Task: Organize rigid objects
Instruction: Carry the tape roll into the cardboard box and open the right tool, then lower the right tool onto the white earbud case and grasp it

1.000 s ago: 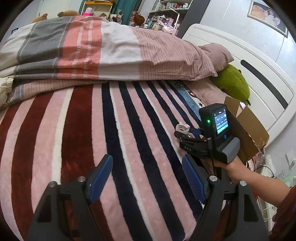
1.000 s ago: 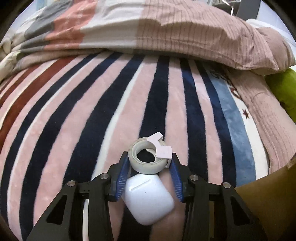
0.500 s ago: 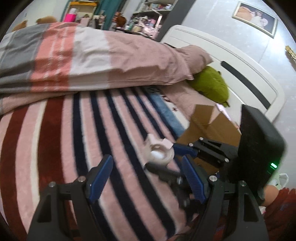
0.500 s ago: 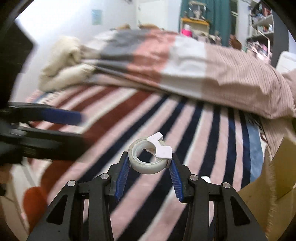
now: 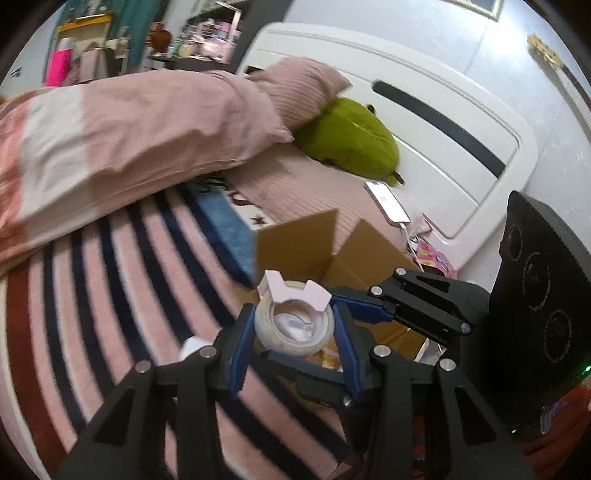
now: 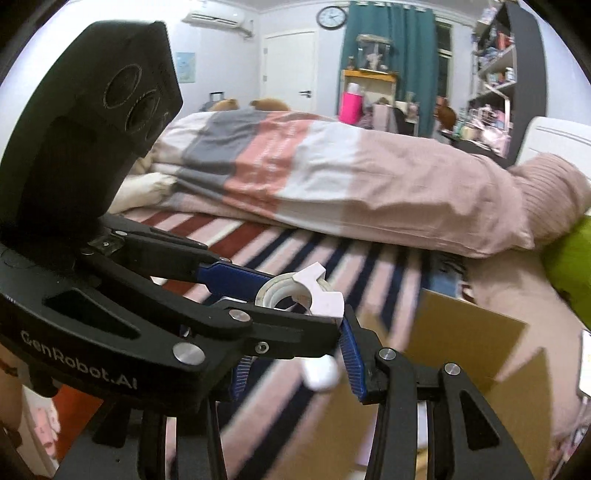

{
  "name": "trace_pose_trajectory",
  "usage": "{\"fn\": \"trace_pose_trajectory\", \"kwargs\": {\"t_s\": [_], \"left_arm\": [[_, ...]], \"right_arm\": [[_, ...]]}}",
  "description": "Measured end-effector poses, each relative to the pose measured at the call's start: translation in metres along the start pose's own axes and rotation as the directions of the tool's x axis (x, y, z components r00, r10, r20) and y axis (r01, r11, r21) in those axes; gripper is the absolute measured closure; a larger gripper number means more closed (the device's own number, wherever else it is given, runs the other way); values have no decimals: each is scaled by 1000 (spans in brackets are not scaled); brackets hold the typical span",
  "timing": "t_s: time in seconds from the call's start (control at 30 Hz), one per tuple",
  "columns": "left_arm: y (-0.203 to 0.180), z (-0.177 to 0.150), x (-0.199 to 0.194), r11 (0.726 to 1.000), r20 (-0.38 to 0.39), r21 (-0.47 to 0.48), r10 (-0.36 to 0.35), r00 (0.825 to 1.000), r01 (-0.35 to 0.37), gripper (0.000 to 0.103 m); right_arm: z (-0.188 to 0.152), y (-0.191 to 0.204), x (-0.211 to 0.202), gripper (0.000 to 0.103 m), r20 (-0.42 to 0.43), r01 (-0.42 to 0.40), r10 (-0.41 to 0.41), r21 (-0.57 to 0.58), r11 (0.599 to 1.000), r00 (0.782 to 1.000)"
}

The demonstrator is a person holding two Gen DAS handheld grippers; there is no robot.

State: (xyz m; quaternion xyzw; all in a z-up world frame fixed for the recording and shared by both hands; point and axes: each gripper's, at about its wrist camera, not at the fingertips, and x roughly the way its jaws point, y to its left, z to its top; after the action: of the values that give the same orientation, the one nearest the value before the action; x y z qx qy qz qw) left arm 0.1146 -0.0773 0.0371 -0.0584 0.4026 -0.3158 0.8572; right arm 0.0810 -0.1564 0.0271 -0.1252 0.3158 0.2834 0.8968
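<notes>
Your left gripper (image 5: pixel 291 343) is clamped on the tape roll (image 5: pixel 293 323), its blue pads pressed against the roll's two flanks, and your right gripper (image 6: pixel 295 341) grips the same roll (image 6: pixel 291 295) crosswise, so both tools hold it at once, raised above the striped blanket (image 5: pixel 110 295). Seen from the left wrist, the roll sits at 12 o'clock of your left fingertips with its pink-white tab (image 5: pixel 291 290) standing up on the far rim, and the right tool's fingers come in from 3 o'clock. That view alone shows the open cardboard box (image 5: pixel 314 251) just behind the roll at 12 o'clock, a phone (image 5: pixel 388 203) on the pink sheet at 1 o'clock, the green plush (image 5: pixel 351 140) and the white headboard (image 5: pixel 443 129). From the right wrist, the left tool crosses in from 9 o'clock and hides most of the roll, leaving the white tab (image 6: pixel 319 291) clear. Only this view shows the small white case (image 6: pixel 321 373) lying on the blanket below the roll at 6 o'clock, the folded duvet (image 6: pixel 314 173), and the wall clock (image 6: pixel 331 17).
</notes>
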Motion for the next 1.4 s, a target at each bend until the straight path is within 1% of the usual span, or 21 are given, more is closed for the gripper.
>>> {"fn": "trace_pose_trajectory", "kwargs": {"t_s": [0.1,0.2,0.4,0.43,0.47,0.5,0.53,0.57,0.63,0.7,0.77,0.83,0.9,0.97,1.0,1.07,1.13,1.2,1.3,1.37,1.4], "left_arm": [[-17,12,25,999,-36,27,-20,999,21,64],[-32,19,48,998,-68,52,-22,997,25,64],[-45,25,69,998,-96,67,-14,995,21,64],[-46,25,70,998,-95,68,-8,995,15,60],[-47,25,70,998,-93,70,-1,996,7,48],[-46,24,69,997,-84,71,14,996,-8,40],[-46,24,66,997,-71,71,29,997,-24,30],[-45,23,62,997,-60,72,36,998,-32,29],[-44,21,55,997,-47,71,32,998,-29,29],[-42,19,45,996,-29,70,48,998,-46,28],[-39,16,35,995,-11,74,68,998,-67,28],[-35,12,25,995,1,69,74,997,-74,28],[-30,7,13,995,17,60,83,996,-83,27],[-24,3,3,994,31,55,92,995,-94,23],[-20,0,-4,994,42,50,99,994,-101,22],[-11,-6,-20,993,63,40,111,992,-114,21],[0,-12,-34,991,83,24,126,988,-129,21],[14,-20,-52,987,109,1,157,982,-158,21],[40,-34,-79,974,142,-38,228,963,-224,20],[56,-44,-92,968,156,-65,252,955,-244,19],[68,-52,-100,961,162,-85,275,948,-264,19]], "right_arm": [[-9,-27,-7,65,-30,40,-39,21,999,999],[-17,-48,-11,65,-65,76,-74,26,997,995],[-27,-70,-10,64,-127,118,-113,34,992,986],[-28,-71,-10,64,-133,124,-118,35,992,984],[-30,-73,-10,64,-141,127,-121,37,991,983],[-31,-74,-10,62,-150,132,-124,42,990,981],[-31,-76,-10,53,-157,134,-125,49,990,980],[-31,-76,-10,42,-160,134,-123,58,989,979],[-32,-76,-11,36,-160,137,-126,57,989,979],[-33,-73,-13,34,-163,141,-132,48,989,978],[-34,-69,-17,24,-161,136,-127,45,990,979],[-34,-65,-21,17,-157,128,-120,42,991,980],[-33,-61,-25,16,-133,123,-115,47,991,984],[-34,-56,-32,16,-91,127,-122,61,990,988],[-33,-52,-33,16,-91,124,-118,56,991,989],[-28,-42,-33,16,-120,89,-84,43,995,989],[-20,-30,-33,16,-108,37,-31,51,998,994],[-12,-18,-32,16,-88,15,-11,47,999,996],[1,10,-26,16,-52,-24,25,9,1000,998],[7,33,-17,16,-48,-60,58,-22,998,997],[9,44,-11,17,-55,-82,79,-38,996,995]]}}
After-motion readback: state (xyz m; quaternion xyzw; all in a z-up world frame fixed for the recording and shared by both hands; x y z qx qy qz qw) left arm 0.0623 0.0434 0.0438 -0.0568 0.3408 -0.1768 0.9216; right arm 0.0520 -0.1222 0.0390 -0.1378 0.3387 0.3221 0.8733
